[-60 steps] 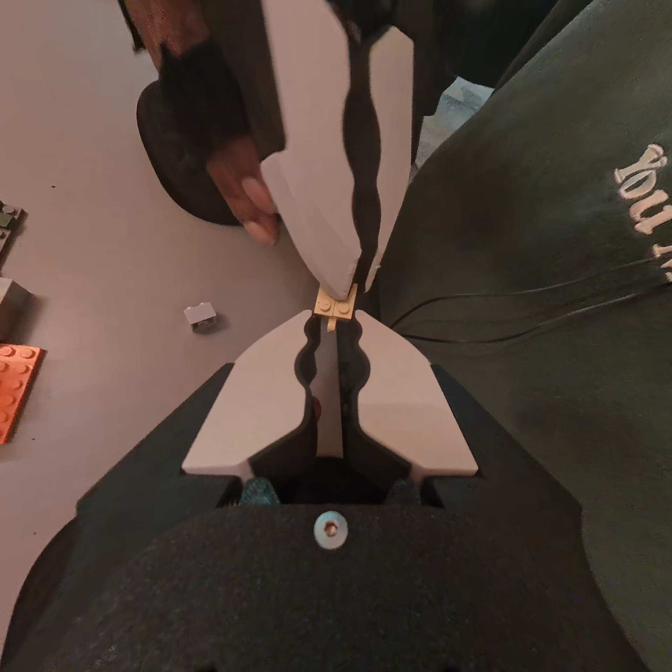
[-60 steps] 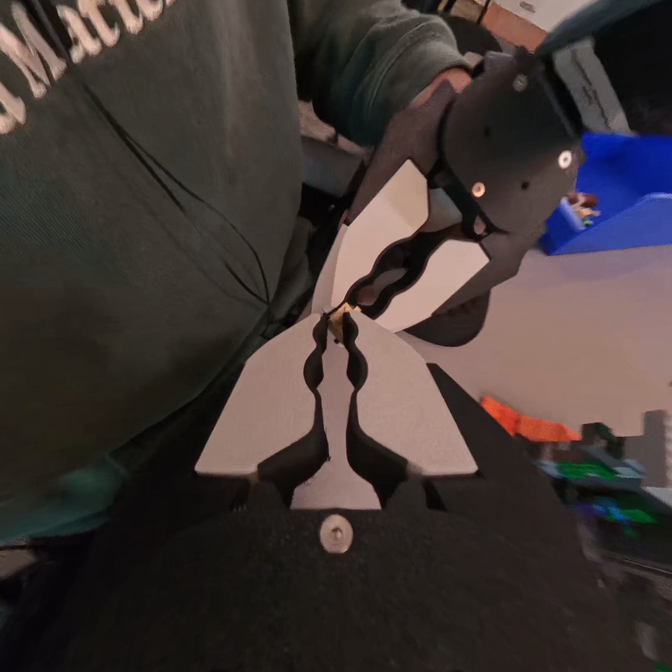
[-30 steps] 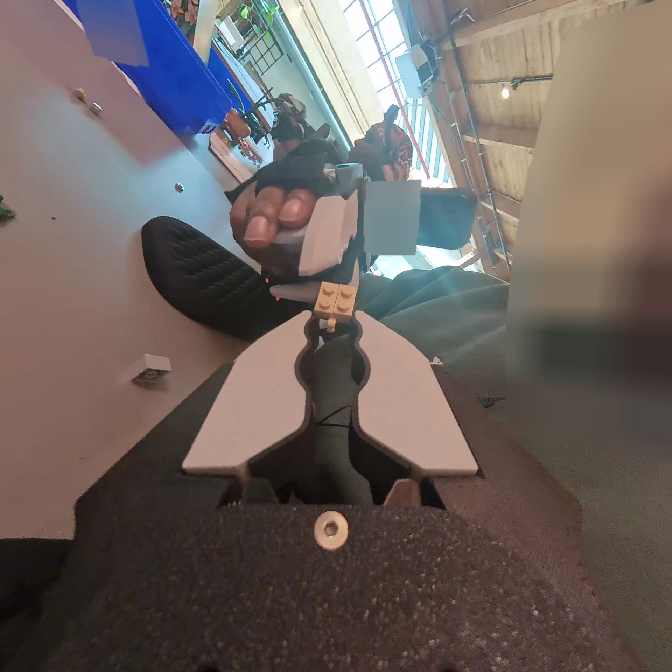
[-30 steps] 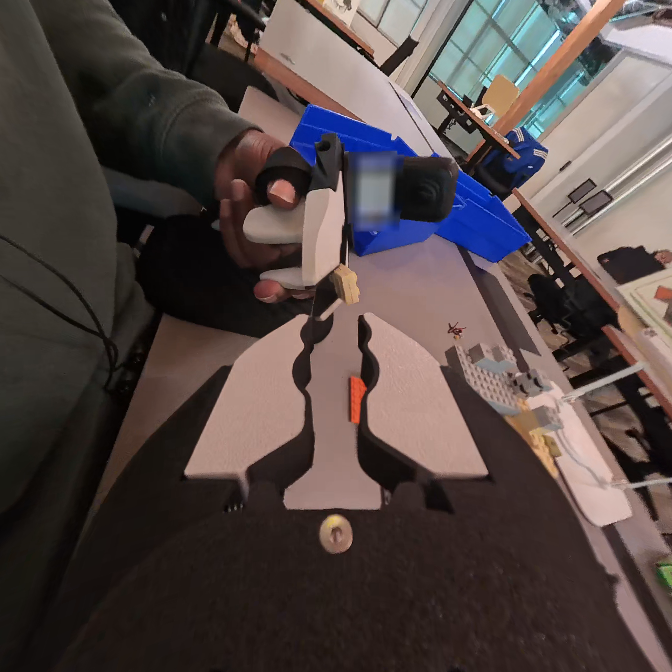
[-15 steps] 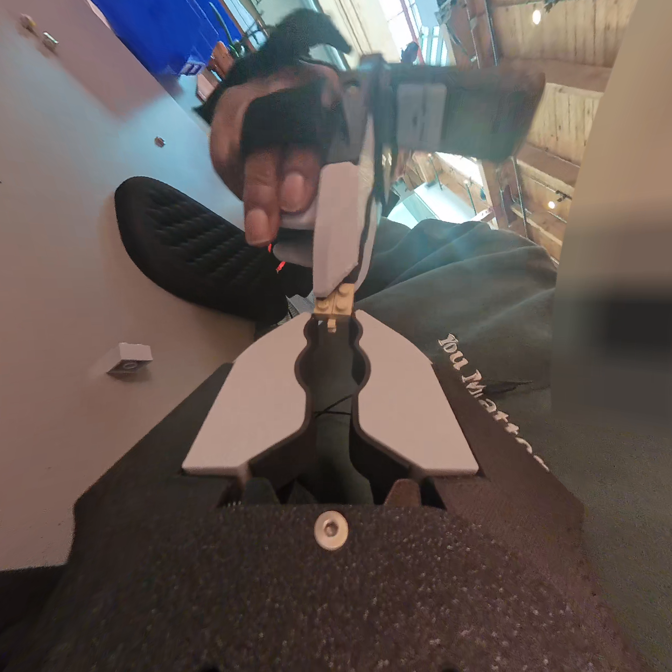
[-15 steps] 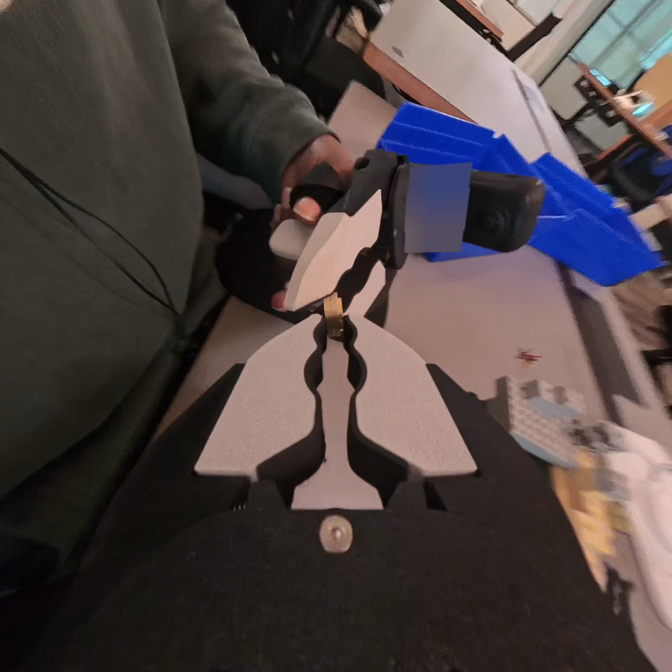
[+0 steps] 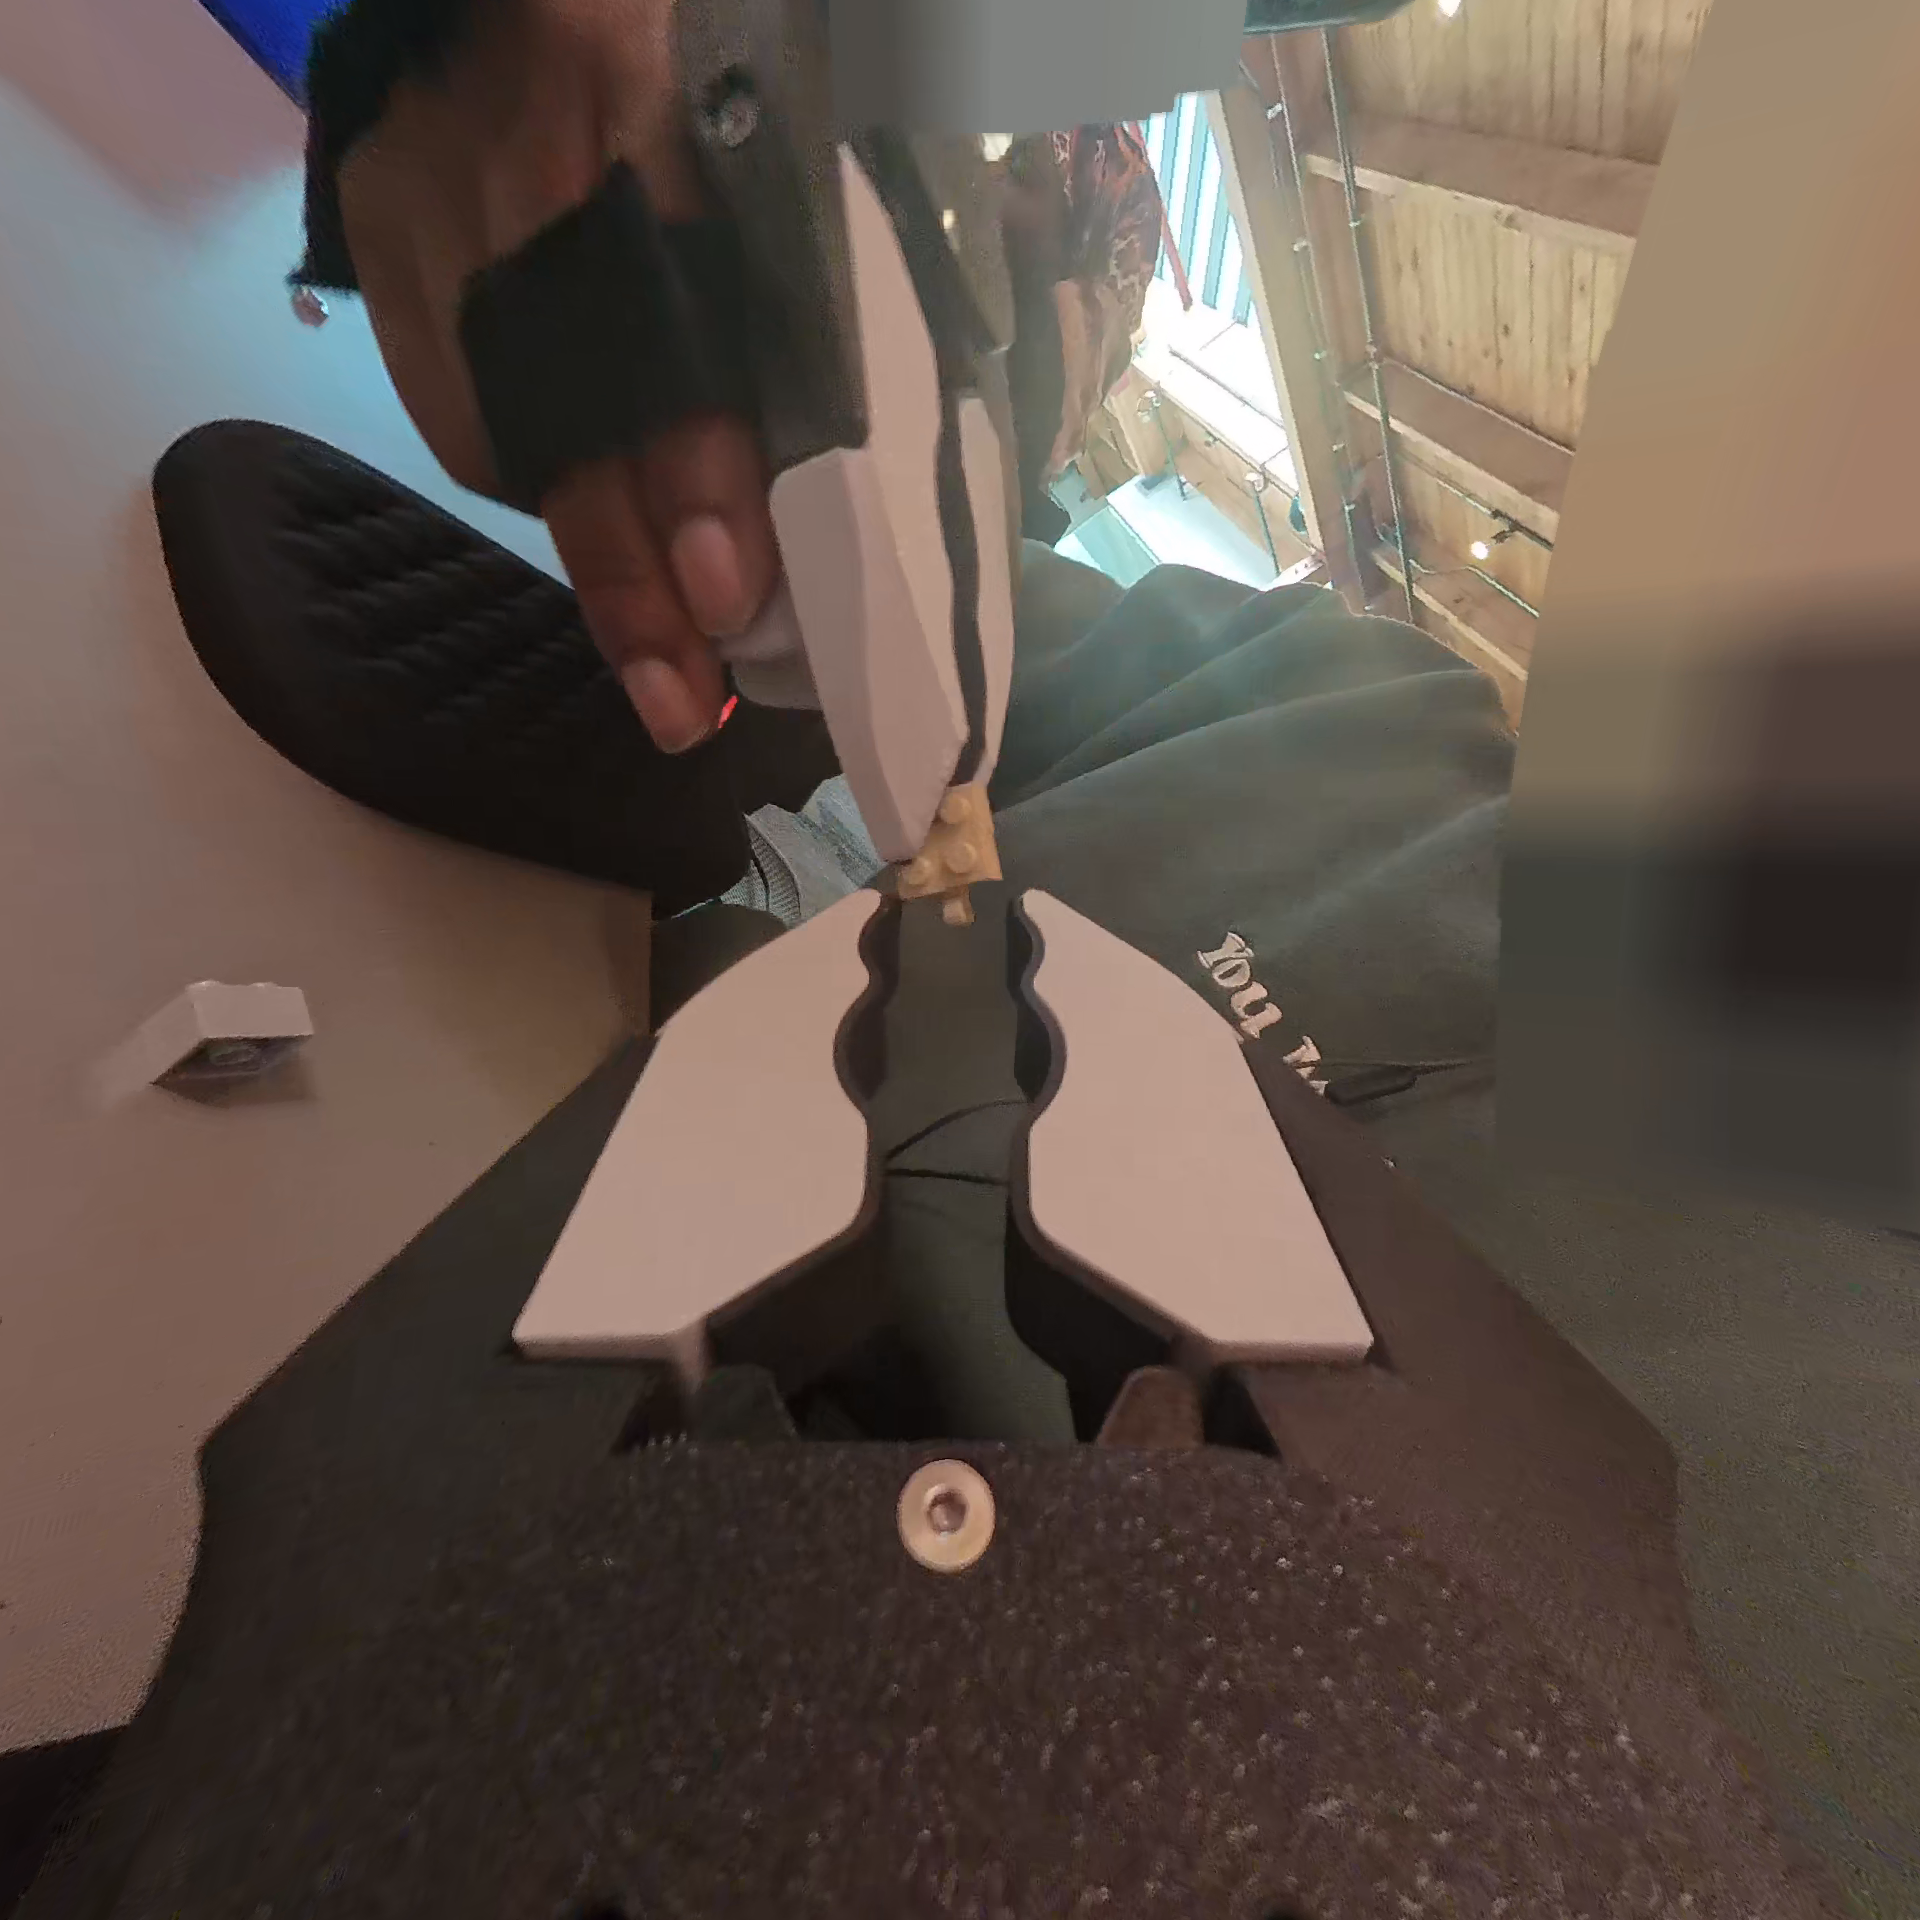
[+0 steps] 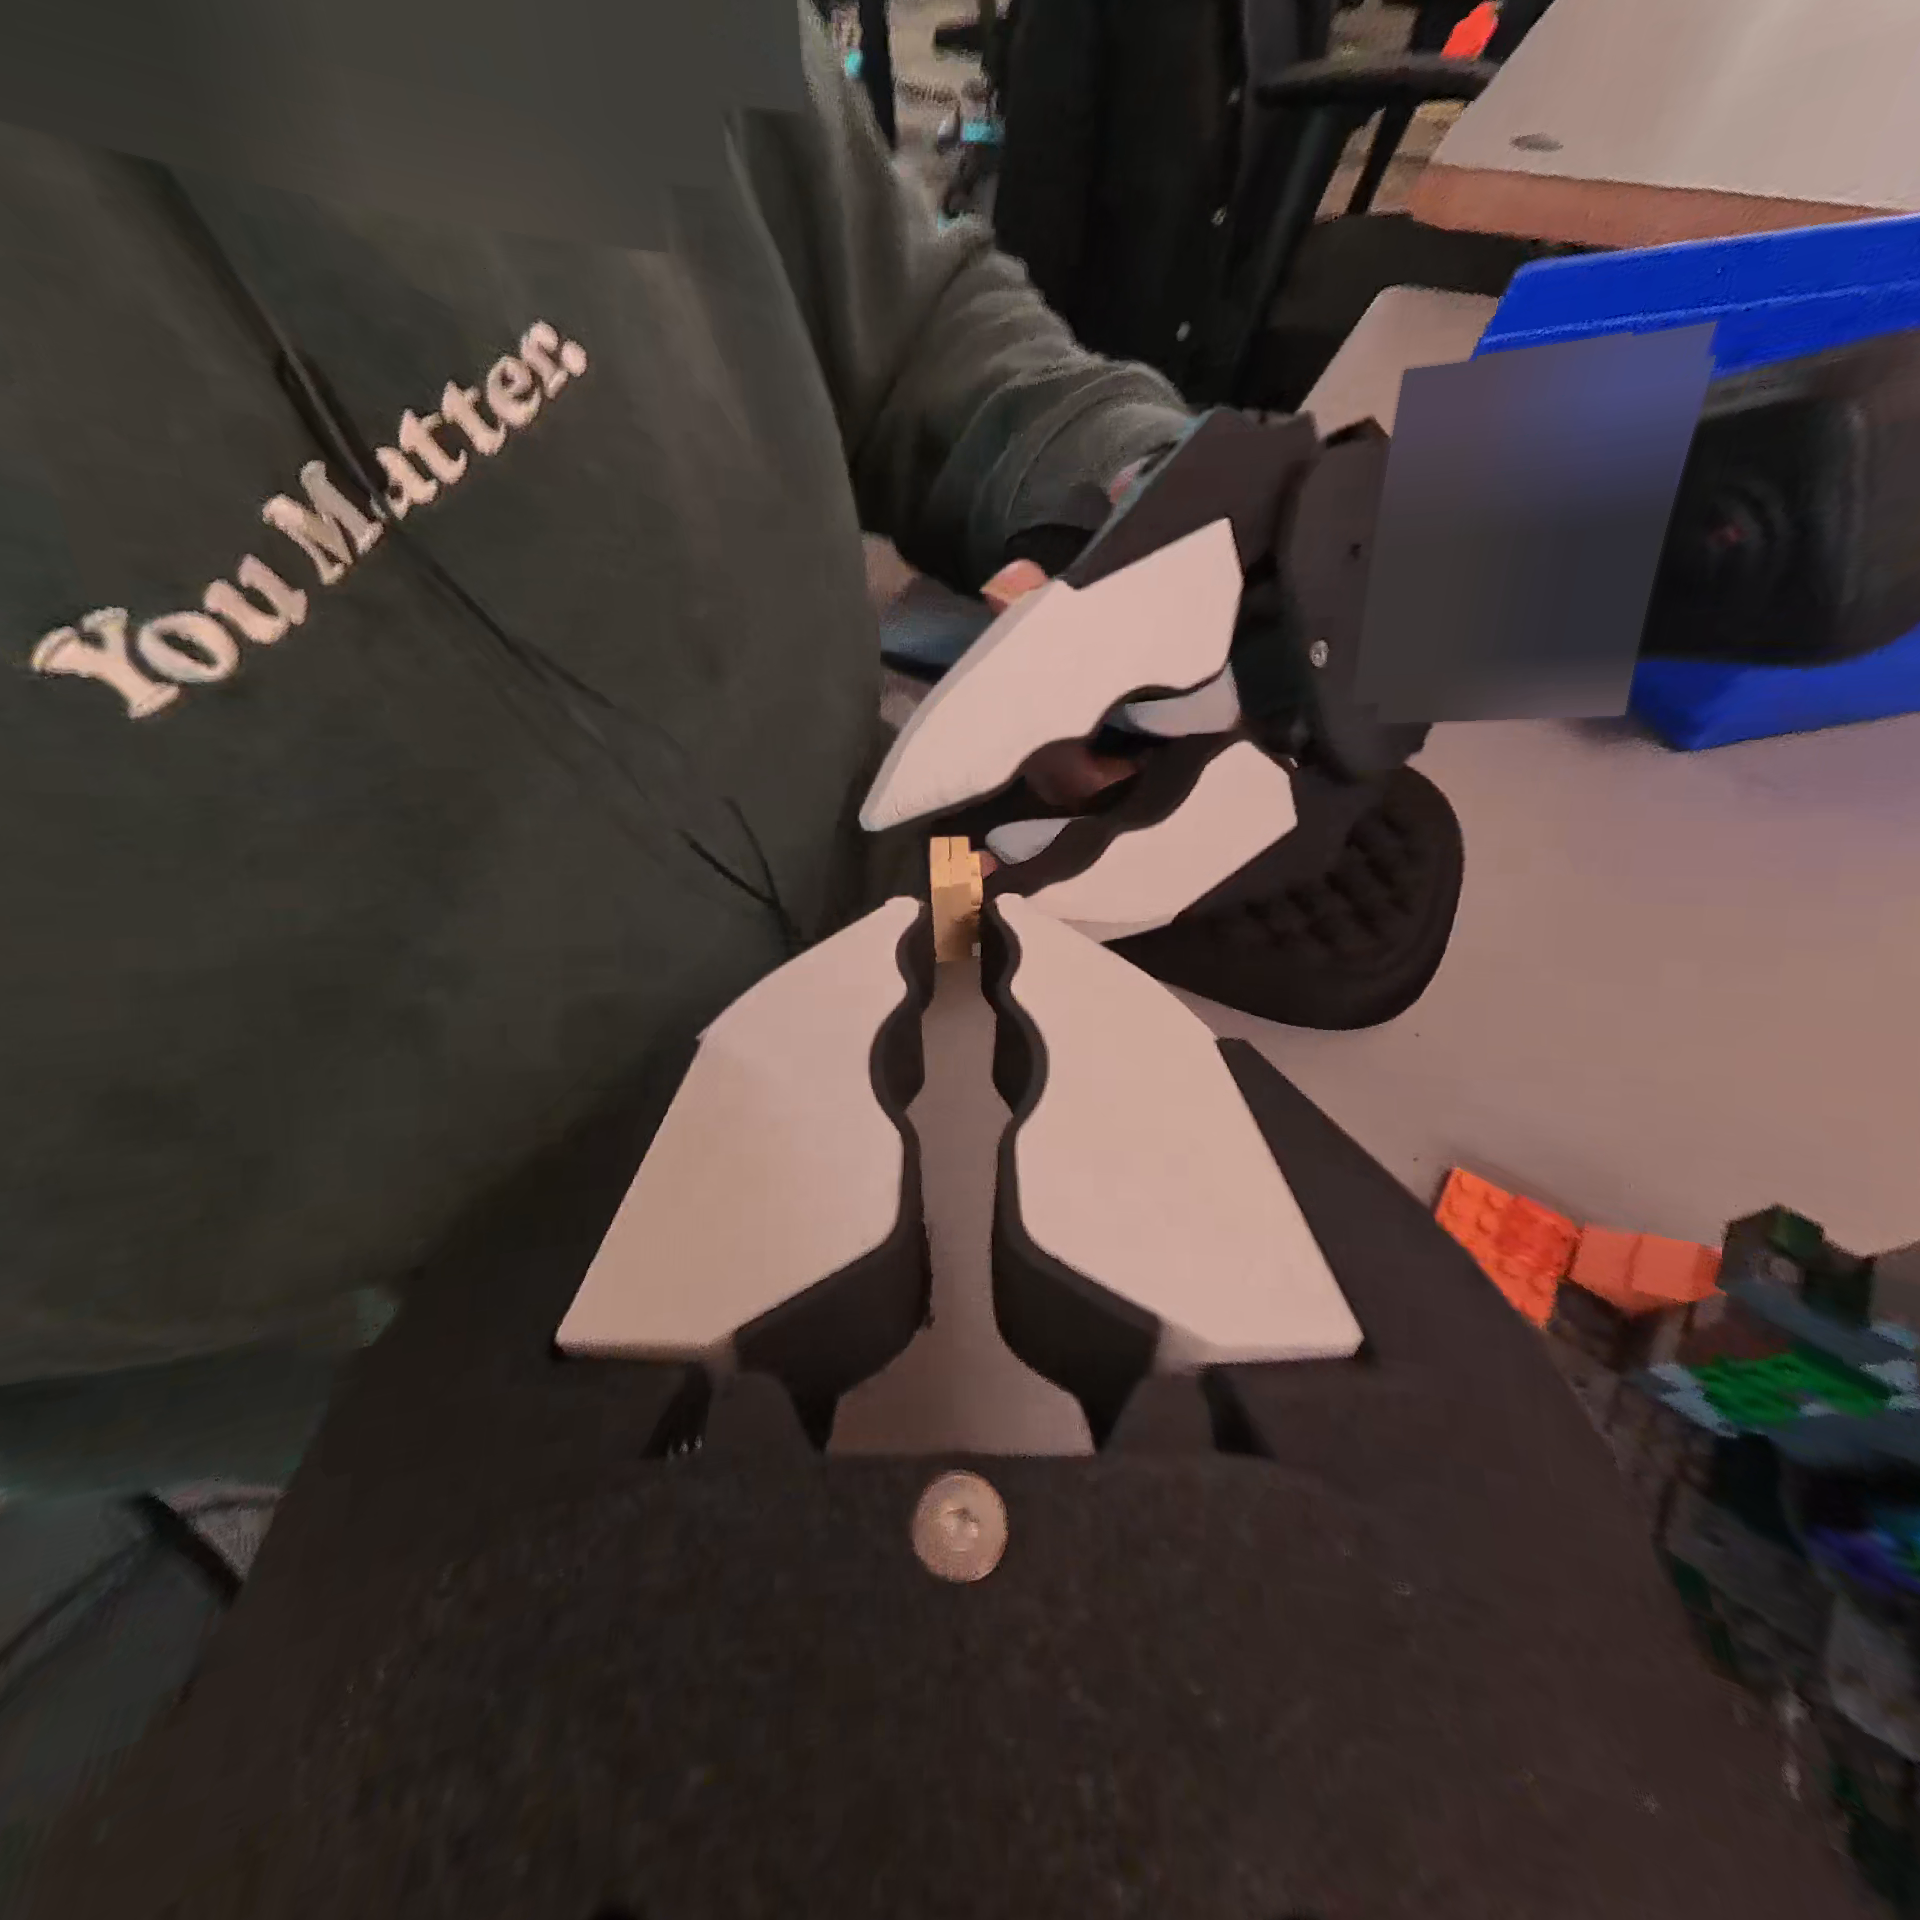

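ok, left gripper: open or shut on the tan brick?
Open. The left gripper has its fingers standing apart, with the tan brick just past their tips, pinched instead by the right gripper.

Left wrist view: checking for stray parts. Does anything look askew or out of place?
A small grey brick lies alone on the table, tipped so its hollow underside shows. The tan piece sits tilted in the right gripper, just above the open left gripper.

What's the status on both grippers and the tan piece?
Right gripper shut on tan piece. Left gripper jaws apart at its peg, grip unclear. Dark sweatshirt close behind.
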`<state>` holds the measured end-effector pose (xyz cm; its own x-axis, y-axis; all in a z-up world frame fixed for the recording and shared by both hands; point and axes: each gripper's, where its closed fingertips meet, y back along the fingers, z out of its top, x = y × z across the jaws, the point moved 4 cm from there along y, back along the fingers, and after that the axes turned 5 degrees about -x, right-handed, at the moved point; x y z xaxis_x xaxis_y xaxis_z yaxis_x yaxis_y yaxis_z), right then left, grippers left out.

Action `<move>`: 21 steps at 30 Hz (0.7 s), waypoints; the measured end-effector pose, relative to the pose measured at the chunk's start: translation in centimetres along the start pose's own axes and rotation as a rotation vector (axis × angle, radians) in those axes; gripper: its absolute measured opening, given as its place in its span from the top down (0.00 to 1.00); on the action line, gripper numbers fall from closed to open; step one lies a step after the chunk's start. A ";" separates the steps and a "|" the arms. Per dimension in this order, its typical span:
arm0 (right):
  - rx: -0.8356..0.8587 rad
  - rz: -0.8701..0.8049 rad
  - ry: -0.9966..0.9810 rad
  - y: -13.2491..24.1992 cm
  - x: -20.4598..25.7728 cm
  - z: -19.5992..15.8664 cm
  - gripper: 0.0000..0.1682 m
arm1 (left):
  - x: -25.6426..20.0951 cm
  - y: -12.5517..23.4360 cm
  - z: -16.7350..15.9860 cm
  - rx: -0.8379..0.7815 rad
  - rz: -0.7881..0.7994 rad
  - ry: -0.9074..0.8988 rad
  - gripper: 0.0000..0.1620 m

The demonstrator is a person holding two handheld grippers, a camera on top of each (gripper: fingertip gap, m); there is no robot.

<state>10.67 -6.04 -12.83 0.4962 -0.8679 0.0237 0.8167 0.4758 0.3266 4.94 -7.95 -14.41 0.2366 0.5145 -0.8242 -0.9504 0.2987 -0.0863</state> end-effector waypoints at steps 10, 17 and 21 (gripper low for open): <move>0.253 0.071 0.164 -0.6 0.5 0.7 0.95 | -0.1 -0.6 -0.6 0.054 -0.011 -0.014 0.88; 0.351 0.101 0.198 -1.1 0.6 0.6 0.95 | 0.2 -0.7 -0.6 0.034 -0.013 -0.009 0.89; 0.320 0.073 0.190 -1.1 0.3 0.7 0.95 | 0.1 -0.4 -0.4 0.028 0.012 -0.084 0.89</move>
<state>9.70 -6.98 -12.55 0.6199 -0.7772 -0.1080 0.6586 0.4406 0.6100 5.29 -8.36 -14.72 0.2426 0.5834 -0.7751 -0.9475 0.3139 -0.0604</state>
